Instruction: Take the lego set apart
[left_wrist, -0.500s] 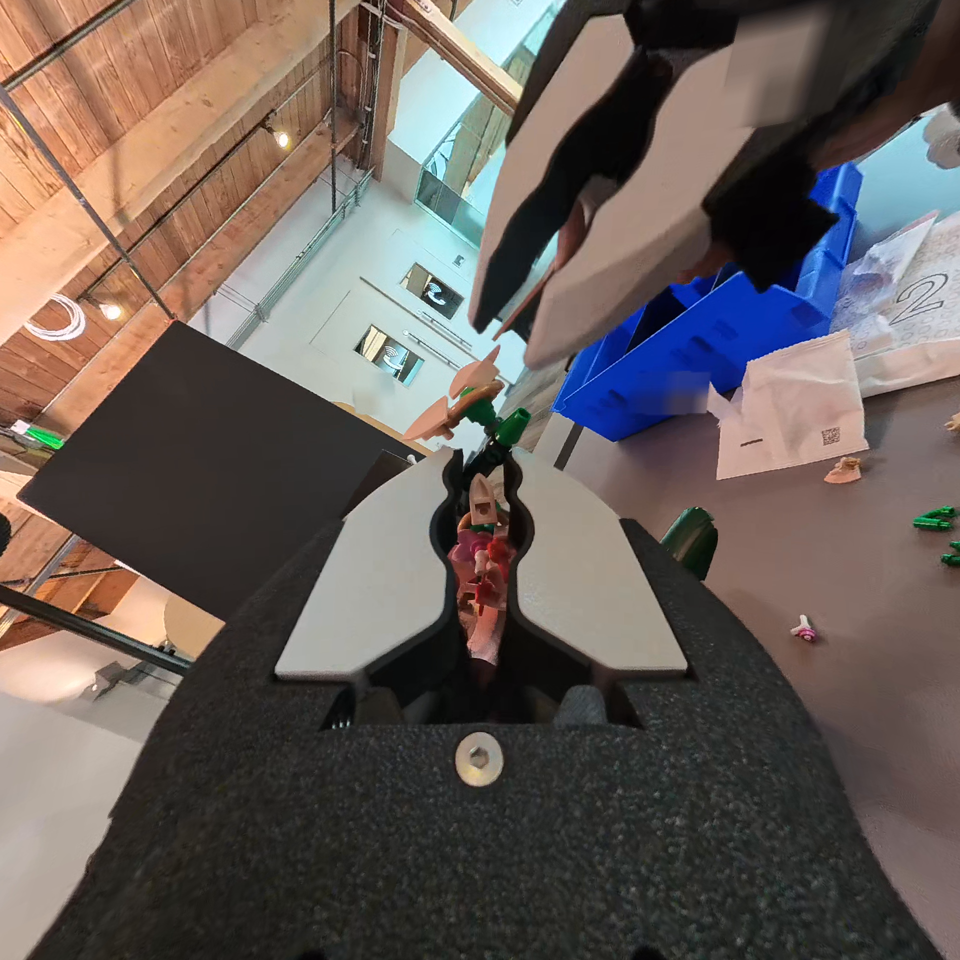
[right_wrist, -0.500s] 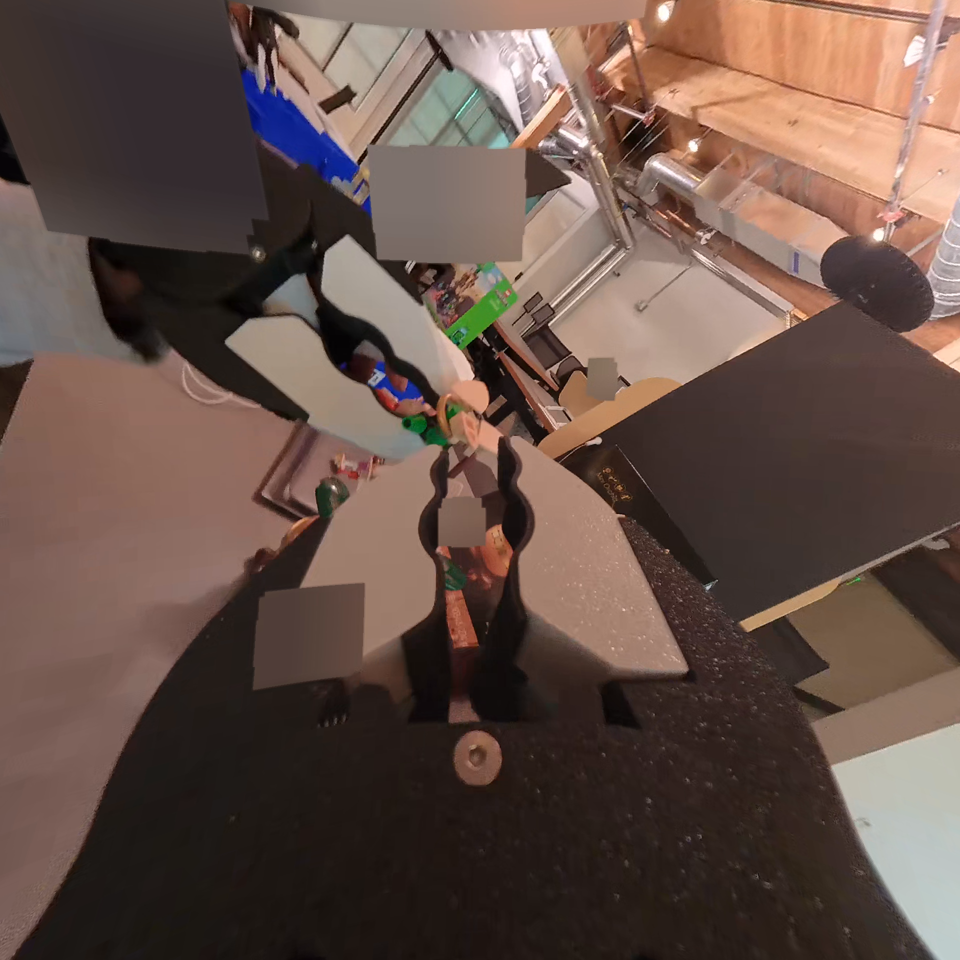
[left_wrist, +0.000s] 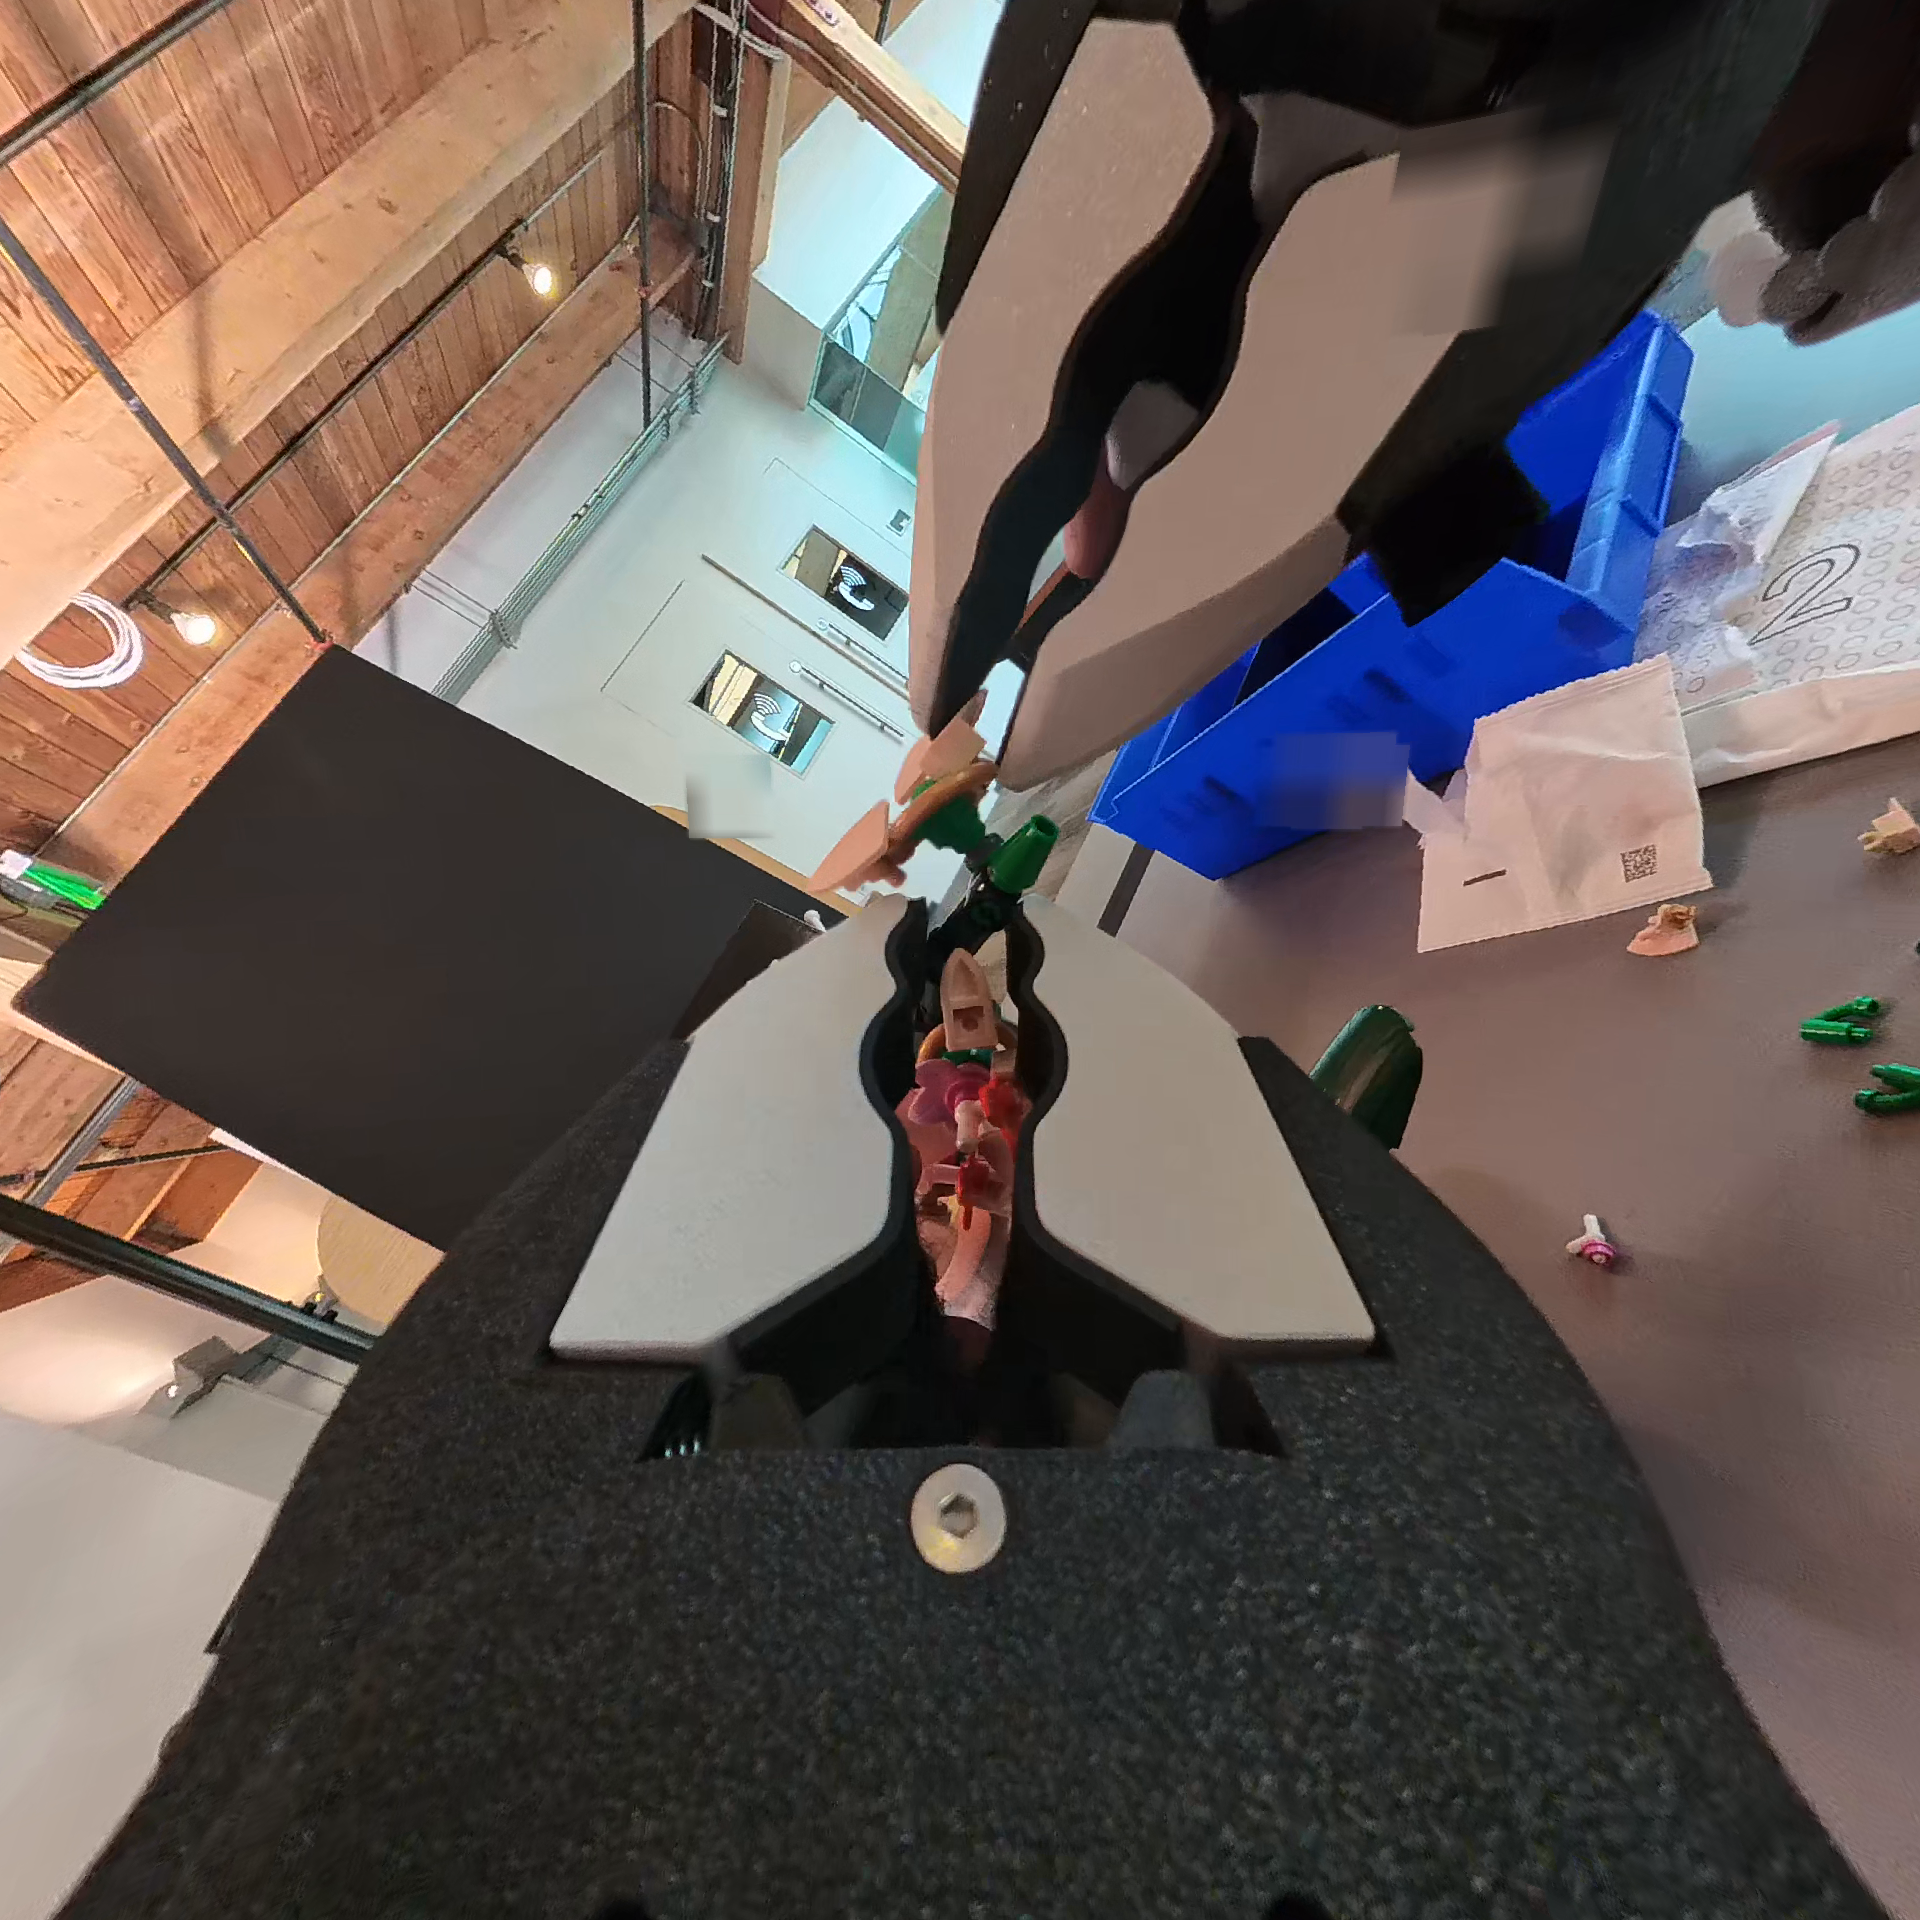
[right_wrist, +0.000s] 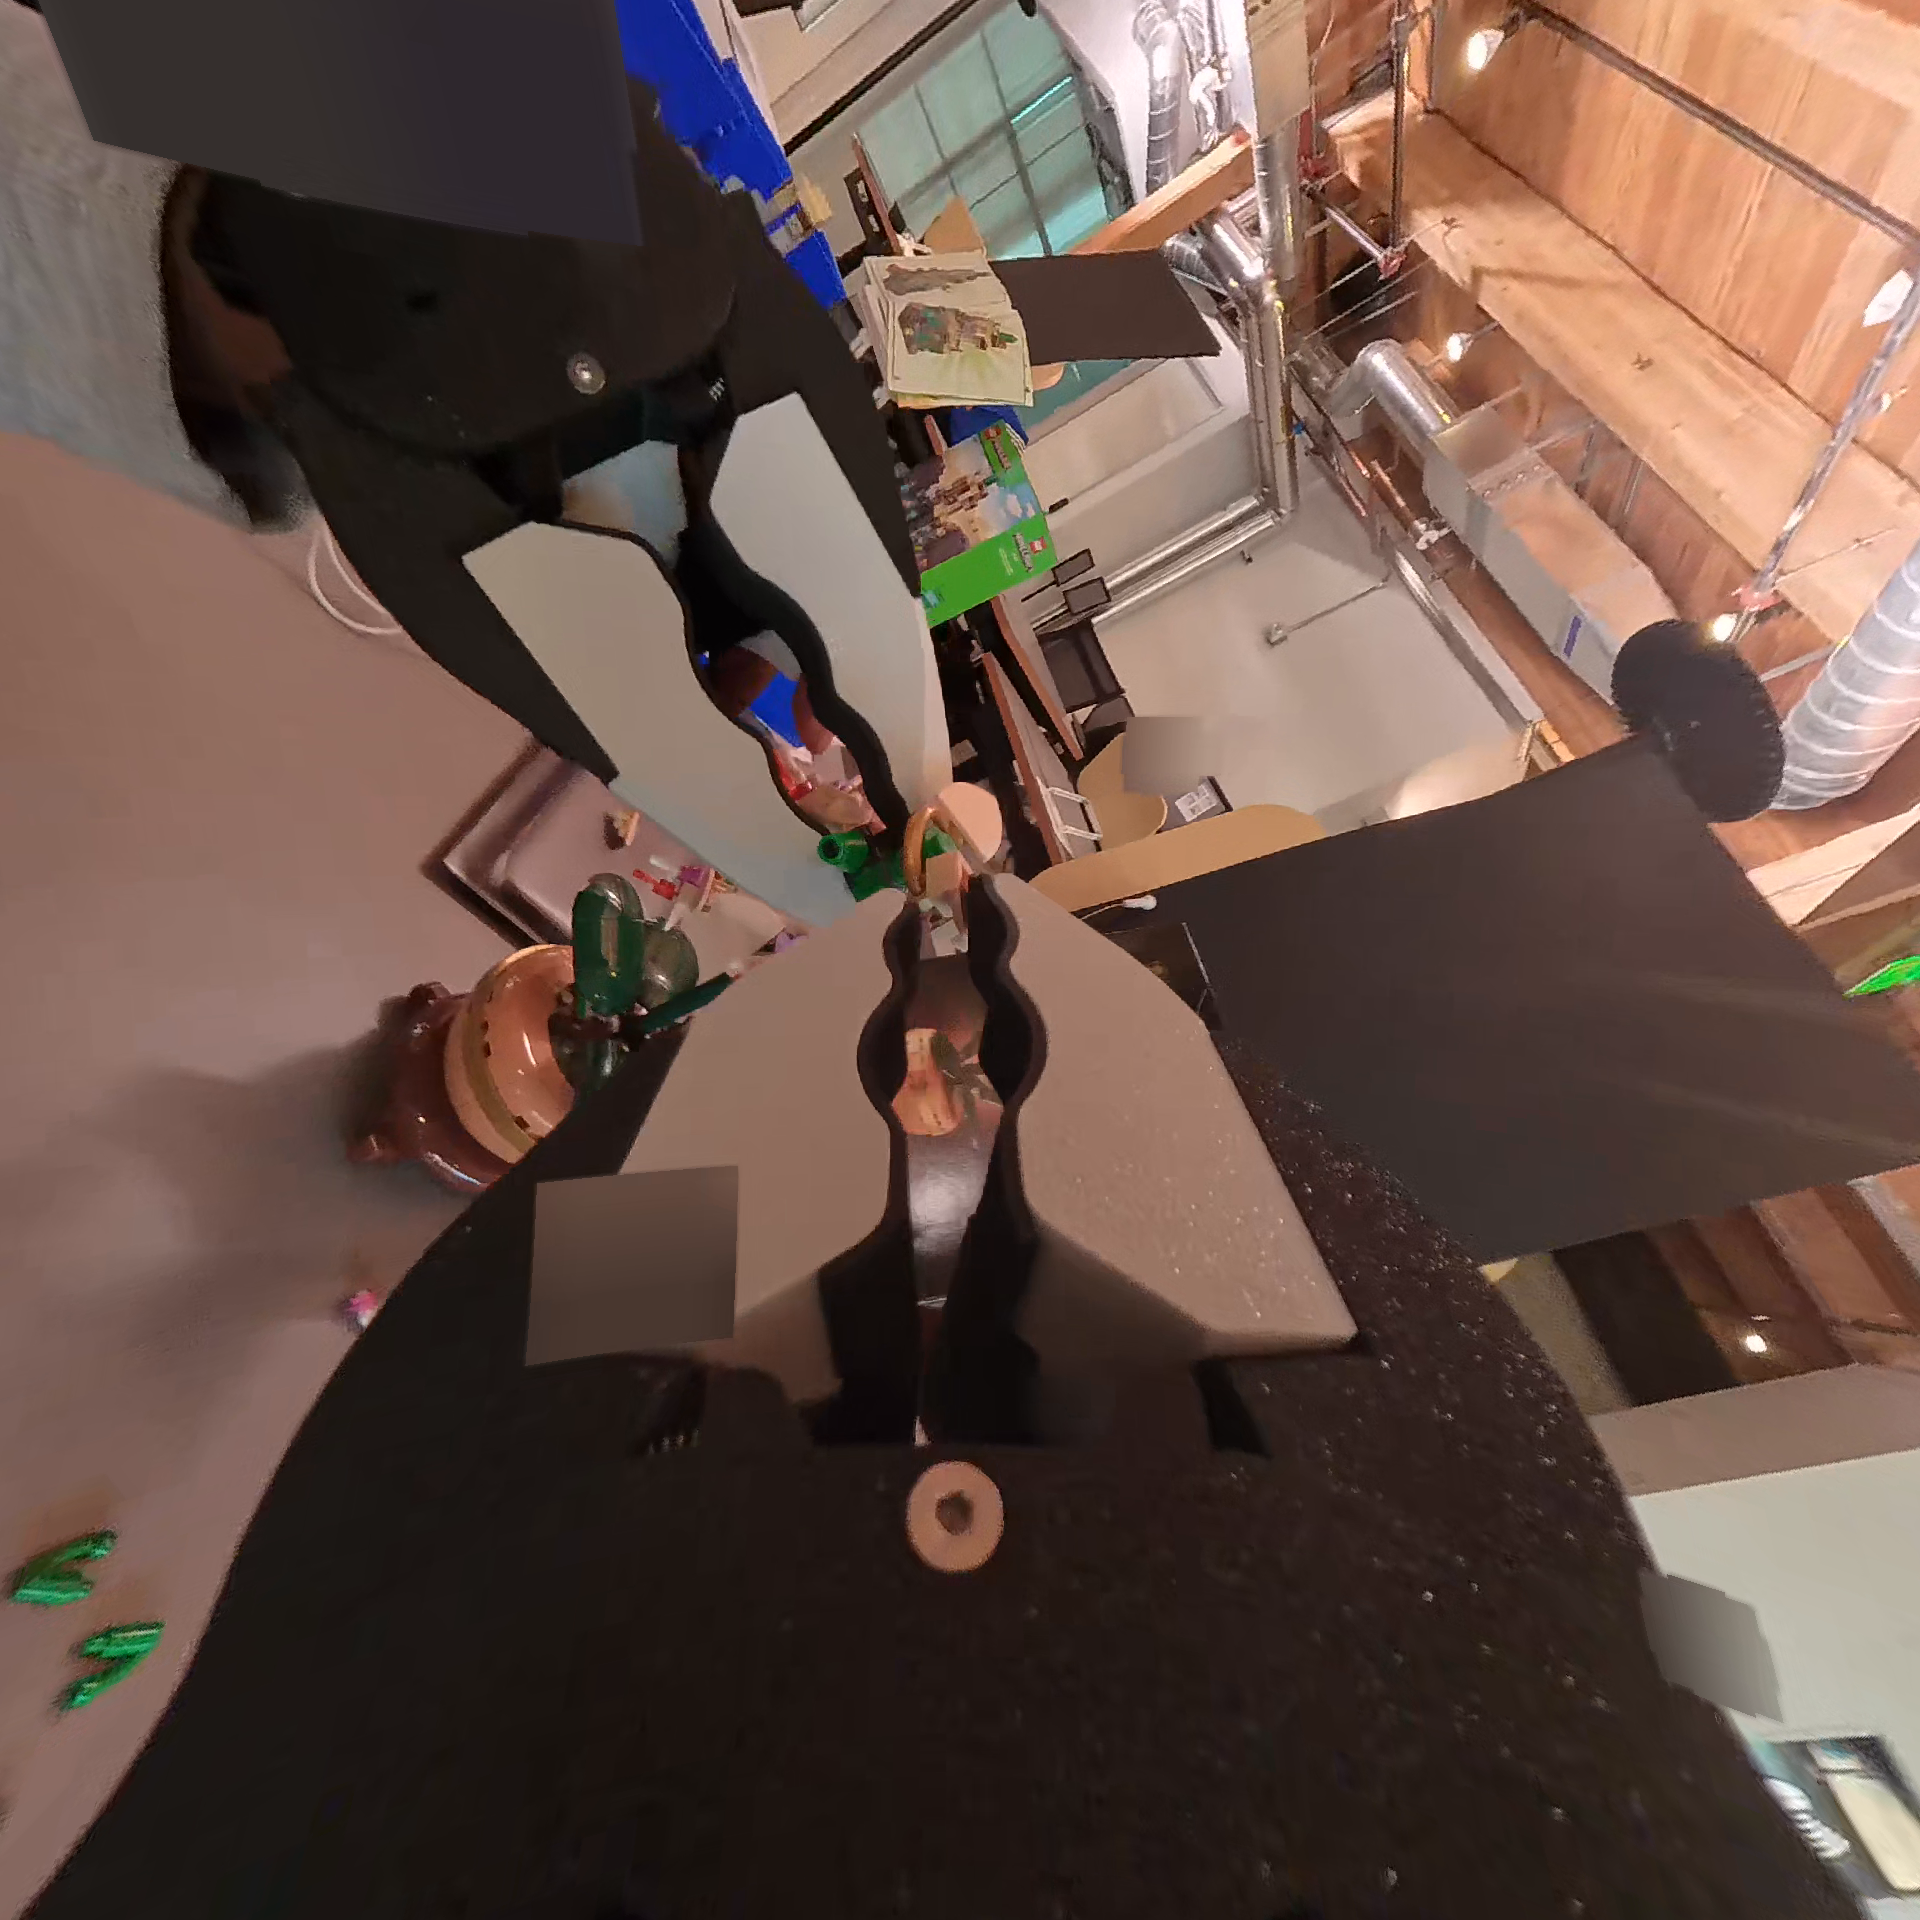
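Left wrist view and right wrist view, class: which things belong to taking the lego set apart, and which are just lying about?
Part of the job:
- left gripper, shut on the lego flower stem
- right gripper, its fingers at the peach flower head
- brown lego pot with plant
- loose green pieces

Lying about:
- blue bin
- paper bags
- black board

Left gripper (left_wrist: 961, 920): rough, grainy black body, smooth matt grey fingers (left_wrist: 748, 1132), one bright metal hex screw (left_wrist: 957, 1534). Glossy plastic green-and-peach lego flower stem (left_wrist: 961, 831). Shiny moulded blue plastic bin (left_wrist: 1455, 665). Creased white paper bag (left_wrist: 1569, 821). Matt grey tabletop (left_wrist: 1662, 1299). Rough timber ceiling planks (left_wrist: 260, 208).
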